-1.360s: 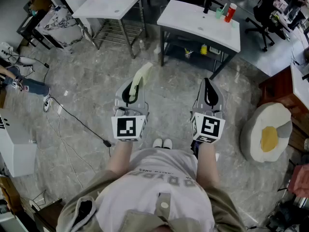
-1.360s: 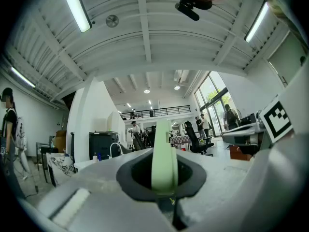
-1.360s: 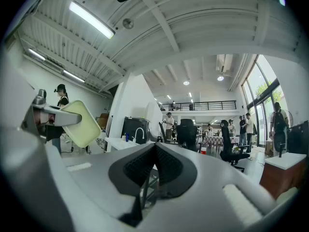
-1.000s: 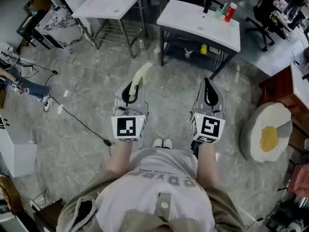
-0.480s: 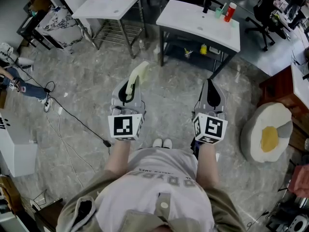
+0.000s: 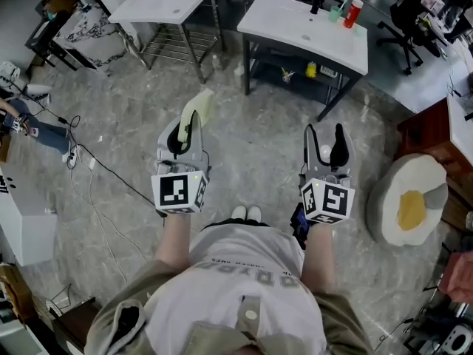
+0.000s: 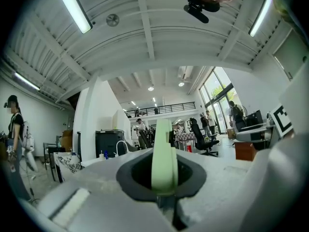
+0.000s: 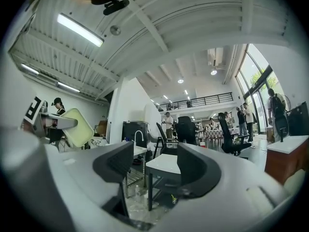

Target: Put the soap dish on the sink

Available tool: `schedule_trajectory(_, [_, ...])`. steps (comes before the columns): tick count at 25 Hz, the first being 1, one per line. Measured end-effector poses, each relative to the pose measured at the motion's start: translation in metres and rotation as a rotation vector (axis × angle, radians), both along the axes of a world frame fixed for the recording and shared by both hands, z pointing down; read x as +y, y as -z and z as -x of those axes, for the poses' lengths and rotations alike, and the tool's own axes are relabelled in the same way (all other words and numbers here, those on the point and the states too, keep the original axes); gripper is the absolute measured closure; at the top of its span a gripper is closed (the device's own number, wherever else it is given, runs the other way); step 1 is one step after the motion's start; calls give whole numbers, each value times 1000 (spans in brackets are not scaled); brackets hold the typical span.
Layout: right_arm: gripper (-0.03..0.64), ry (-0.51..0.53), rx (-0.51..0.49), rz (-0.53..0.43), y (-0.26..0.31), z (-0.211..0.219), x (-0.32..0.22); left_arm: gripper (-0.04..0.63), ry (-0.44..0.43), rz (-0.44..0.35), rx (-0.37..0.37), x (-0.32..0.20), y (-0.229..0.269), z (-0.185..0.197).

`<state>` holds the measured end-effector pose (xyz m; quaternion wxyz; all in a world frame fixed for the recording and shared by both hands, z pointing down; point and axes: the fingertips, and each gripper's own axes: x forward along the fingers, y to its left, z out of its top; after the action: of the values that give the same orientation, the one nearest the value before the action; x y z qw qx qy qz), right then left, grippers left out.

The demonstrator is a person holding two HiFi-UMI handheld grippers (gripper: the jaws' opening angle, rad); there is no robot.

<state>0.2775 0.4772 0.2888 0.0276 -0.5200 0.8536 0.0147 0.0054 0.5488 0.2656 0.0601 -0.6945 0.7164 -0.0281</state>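
The soap dish (image 6: 196, 107) is a pale yellow-green tray, held edge-up in my left gripper (image 6: 183, 132), which is shut on its lower end. In the left gripper view the soap dish (image 7: 163, 151) stands edge-on between the dark pads. My right gripper (image 6: 325, 135) hangs level to the right; its jaws are opening and stand wide apart with nothing between them. From the right gripper (image 8: 155, 166) view, the soap dish (image 8: 79, 127) shows at the left. Ahead on a dark frame stands the white sink (image 6: 295, 28), also seen between the right jaws as a white sink top (image 8: 164, 163).
A second white sink (image 6: 166, 2) on a metal rack stands at the far left. A red bottle (image 6: 352, 13) and a green cup (image 6: 336, 13) sit on the near sink's back edge. An egg-shaped cushion (image 6: 406, 202) lies at right. A black cable (image 6: 111, 176) crosses the grey floor.
The right gripper's jaws, shut before, now stand wide apart. Both grippers have drifted outward, the left one carrying the soap dish to the left. The sinks sit slightly higher in view.
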Motion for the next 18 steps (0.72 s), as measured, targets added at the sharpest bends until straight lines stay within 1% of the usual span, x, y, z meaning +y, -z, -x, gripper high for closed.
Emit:
schedule_trajectory(5, [327,10,8,20,-7,-13,-1,578,11,33,-1,-1,-7,-6])
schedule_trajectory(11, [327,16,12,18,-11,-24,-10,578,31,37,-7,-4,-13,-12])
schedule_trajectory(15, [327,16,0,16,-8,-23,-19,578,29,50,-10,-8,-18,-12])
schedule_trajectory(18, [327,26,1,17,-6,-14,-27,578,27,52,-9,-15,-17,-10])
